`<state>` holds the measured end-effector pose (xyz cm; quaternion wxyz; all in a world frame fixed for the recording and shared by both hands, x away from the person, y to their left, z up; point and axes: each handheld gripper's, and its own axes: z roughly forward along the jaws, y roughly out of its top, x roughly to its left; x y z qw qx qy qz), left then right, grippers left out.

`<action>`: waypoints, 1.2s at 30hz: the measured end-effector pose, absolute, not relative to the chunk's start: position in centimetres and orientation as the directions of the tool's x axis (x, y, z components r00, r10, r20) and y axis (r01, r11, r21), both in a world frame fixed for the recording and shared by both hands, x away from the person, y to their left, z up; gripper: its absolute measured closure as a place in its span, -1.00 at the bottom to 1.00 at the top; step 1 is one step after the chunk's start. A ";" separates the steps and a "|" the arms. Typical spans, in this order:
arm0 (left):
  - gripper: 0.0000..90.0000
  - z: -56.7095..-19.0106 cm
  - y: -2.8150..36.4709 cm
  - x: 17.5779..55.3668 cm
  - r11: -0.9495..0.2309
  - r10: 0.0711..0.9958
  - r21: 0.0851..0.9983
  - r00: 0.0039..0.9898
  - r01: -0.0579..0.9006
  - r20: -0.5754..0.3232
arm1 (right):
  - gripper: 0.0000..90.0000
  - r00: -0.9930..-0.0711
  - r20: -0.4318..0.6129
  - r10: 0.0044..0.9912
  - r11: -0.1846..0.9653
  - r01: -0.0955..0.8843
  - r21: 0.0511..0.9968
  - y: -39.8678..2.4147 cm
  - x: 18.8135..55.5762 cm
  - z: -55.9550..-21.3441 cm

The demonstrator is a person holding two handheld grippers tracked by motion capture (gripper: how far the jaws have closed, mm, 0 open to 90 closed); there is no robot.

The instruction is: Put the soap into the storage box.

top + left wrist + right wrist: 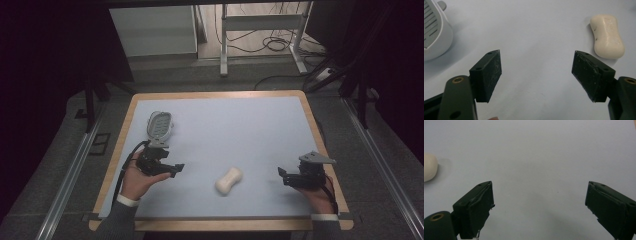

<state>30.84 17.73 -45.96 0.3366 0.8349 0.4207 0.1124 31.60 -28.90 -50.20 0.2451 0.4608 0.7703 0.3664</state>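
Lying between the spread-jawed left gripper (172, 167) and right gripper (283, 176), the soap bar (228, 181) touches neither.

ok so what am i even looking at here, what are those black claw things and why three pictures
The black claws are hand-held grippers, one in each of a person's hands. The high view looks down from above the table: the left gripper is at its left, the right gripper at its right. The other two pictures come from a small camera riding on each gripper, looking along its own two jaws. Both grippers are open and hold nothing. On the pale blue surface lie a cream bar of soap between the grippers, and a pale slotted soap dish beyond the left hand.
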 end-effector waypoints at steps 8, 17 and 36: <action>-0.47 -45.9 16.4 31.0 -0.433 0.763 0.649 0.637 0.626 -0.105 | -0.82 -0.449 -0.040 0.893 0.303 0.533 0.790 -29.1 31.6 -50.2; -0.47 -46.1 14.4 31.1 -0.466 0.740 0.637 0.665 0.615 -0.101 | -0.82 -0.447 -0.042 0.893 0.303 0.532 0.791 -29.2 31.6 -50.2; -0.50 -47.1 10.3 31.2 -0.485 0.715 0.629 0.690 0.607 -0.114 | -0.81 -0.447 -0.063 0.892 0.317 0.521 0.792 -28.9 31.6 -50.3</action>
